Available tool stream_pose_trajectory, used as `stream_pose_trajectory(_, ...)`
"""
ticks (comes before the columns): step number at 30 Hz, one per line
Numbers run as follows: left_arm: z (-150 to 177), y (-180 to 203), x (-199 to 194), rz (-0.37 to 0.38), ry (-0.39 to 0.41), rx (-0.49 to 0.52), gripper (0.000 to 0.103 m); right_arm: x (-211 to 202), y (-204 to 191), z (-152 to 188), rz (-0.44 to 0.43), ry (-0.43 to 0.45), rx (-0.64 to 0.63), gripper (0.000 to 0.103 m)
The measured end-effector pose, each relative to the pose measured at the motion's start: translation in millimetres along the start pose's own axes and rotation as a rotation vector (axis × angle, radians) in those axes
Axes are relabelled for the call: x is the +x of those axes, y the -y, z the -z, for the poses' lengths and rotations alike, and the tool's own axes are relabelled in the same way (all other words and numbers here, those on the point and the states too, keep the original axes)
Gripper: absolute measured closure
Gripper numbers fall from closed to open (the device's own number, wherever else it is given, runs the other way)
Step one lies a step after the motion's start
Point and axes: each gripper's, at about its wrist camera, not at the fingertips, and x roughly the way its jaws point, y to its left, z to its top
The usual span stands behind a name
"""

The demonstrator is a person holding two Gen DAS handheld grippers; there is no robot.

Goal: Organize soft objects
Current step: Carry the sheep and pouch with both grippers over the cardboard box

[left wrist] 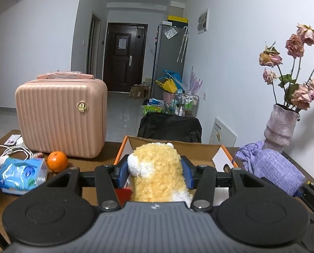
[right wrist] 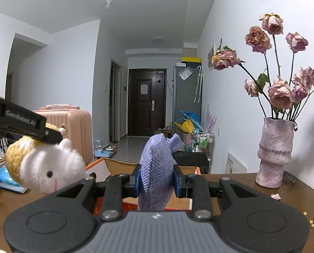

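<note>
- My left gripper (left wrist: pixel 156 171) is clamped on the yellow-and-white plush toy (left wrist: pixel 159 168), held above the near edge of the open cardboard box (left wrist: pixel 173 149); the box's inside is mostly hidden from me
- My right gripper (right wrist: pixel 157 182) is pinched tight on the purple knit pouch (right wrist: pixel 157 168), also raised near the box
- 1 vase (right wrist: pixel 275 151) holds dried roses (right wrist: pixel 280 94) on the table (right wrist: pixel 251 189)

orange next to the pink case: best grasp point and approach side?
Grip the orange across its widest middle, coming from above. It is round with no handle or edge, so only opposite sides of the bulge give the pads purchase. The pink case stands close behind it and the tissue pack sits close on the left, so a level approach looks cramped.
</note>
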Motion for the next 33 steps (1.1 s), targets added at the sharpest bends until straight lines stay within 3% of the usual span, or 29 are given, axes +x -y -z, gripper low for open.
stream_pose_trajectory(17,-38.2,8.8,91.7,-0.082,-0.026,-0.042,0.052,77.9,8.2,-22.2,0.025,-0.022,0.011,0.075)
stream_pose_trajectory(33,-21.0,14.6,179.2,-0.166,-0.083,-0.045,0.052,169.0,18.8,-10.5,0.038,-0.137,0.049,0.075)
